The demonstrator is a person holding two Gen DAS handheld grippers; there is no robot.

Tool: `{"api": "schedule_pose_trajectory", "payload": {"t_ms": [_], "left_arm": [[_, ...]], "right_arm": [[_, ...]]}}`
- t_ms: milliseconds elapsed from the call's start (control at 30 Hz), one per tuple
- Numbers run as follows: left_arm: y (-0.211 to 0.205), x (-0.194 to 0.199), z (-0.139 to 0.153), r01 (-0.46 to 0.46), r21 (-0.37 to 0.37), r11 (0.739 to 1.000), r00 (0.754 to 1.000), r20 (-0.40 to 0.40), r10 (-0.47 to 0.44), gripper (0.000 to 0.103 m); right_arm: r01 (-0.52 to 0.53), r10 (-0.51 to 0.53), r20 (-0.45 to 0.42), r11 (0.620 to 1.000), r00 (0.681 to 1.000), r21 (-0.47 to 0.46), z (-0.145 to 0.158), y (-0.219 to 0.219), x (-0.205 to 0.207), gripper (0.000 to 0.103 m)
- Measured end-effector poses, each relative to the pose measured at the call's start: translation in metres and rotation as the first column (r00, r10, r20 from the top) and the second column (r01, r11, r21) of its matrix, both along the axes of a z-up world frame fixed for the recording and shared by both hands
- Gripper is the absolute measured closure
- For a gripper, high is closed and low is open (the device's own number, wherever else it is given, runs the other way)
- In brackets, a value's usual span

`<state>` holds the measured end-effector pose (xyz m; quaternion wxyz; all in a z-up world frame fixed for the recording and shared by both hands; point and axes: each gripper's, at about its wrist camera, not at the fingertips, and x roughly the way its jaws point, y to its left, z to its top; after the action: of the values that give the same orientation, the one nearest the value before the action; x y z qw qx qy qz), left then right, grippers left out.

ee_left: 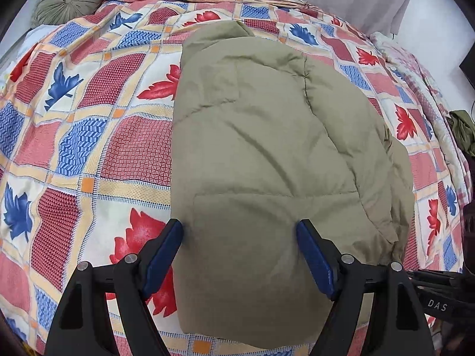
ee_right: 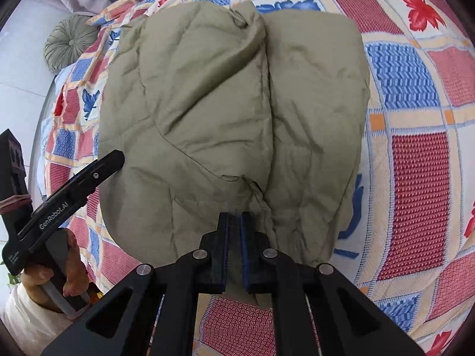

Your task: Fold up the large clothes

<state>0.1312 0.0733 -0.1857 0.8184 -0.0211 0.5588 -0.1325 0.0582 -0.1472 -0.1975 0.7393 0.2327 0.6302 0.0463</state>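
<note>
One big item dominates both views: bedspread (ee_left: 89, 124) w/ red/blue leaf patchwork, covering the whole bed. On it, roughly centred, lies the olive puffer jacket (ee_left: 267, 148), quilted, already doubled into a compact oblong.

Progress, my read: side folds look done. Right wrist view shows two layers meeting along a central seam, so both halves seem brought inward. No sleeve sticking out that I can see. Prob left: one more fold end-to-end, then flatten. Puffy fill, so it'll likely spring back some.

Orientation: long axis runs away from the cameras, near end under the grippers, far end toward the pillow side of the bed. Far end has a small bunched peak; could be collar or hood, can't tell which.

Smaller stuff: round pleated green cushion (ee_left: 68, 3) at far left corner, off the jacket. Dark green cloth (ee_left: 461, 130) at the right bed edge, well apart.

Left gripper (ee_left: 240, 228): jaws wide, over the jacket's near end, nothing clamped. Right gripper (ee_right: 234, 216): jaws nearly closed, thin gap, no fabric seen between pads.
</note>
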Motion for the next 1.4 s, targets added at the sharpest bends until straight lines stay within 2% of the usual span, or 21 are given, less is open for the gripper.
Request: {"api": "schedule_pose_trajectory", "payload": {"t_ms": [233,733,767,800,833,1167,1333,1367,1400], "left_arm": [[0.001,-0.005,0.01,-0.008,0.026,1.0,0.999,-0.04,0.009,0.022],[0.014,-0.023,0.045,-0.029,0.023,0.999,0.996,-0.089,0.031,0.022],[0.015,-0.025,0.048,-0.025,0.026,0.999,0.996,-0.09,0.027,0.02],[0.015,-0.028,0.051,-0.017,0.029,0.999,0.995,-0.093,0.019,0.014],[0.016,-0.032,0.053,-0.014,0.033,0.999,0.995,-0.095,0.017,0.0],[0.023,-0.067,0.09,-0.007,0.102,0.995,0.995,-0.098,0.017,0.0],[0.025,-0.081,0.12,-0.004,0.112,0.994,0.999,-0.046,0.009,0.0],[0.026,-0.083,0.128,-0.012,0.112,0.994,0.999,-0.032,0.016,0.0],[0.027,-0.085,0.136,-0.021,0.11,0.994,1.0,-0.014,0.022,0.0]], "right_arm": [[-0.005,0.005,-0.02,1.0,1.0,-0.02,0.005,0.001,-0.003,0.095],[0.017,-0.019,-0.058,0.999,0.998,-0.043,0.045,-0.014,-0.018,0.095],[0.016,-0.019,-0.059,0.999,0.998,-0.047,0.047,-0.014,-0.019,0.095],[0.016,-0.019,-0.062,0.999,0.998,-0.051,0.05,-0.014,-0.021,0.095],[0.016,-0.019,-0.064,0.998,0.998,-0.056,0.053,-0.014,-0.023,0.095],[0.022,-0.028,-0.052,0.994,0.998,-0.104,0.094,-0.012,-0.041,0.095],[0.043,-0.044,-0.003,0.989,0.999,-0.14,0.128,-0.013,-0.047,0.094],[0.048,-0.048,0.005,0.988,0.999,-0.145,0.135,-0.014,-0.048,0.086],[0.056,-0.053,0.022,0.987,0.998,-0.153,0.144,-0.016,-0.051,0.064]]}}
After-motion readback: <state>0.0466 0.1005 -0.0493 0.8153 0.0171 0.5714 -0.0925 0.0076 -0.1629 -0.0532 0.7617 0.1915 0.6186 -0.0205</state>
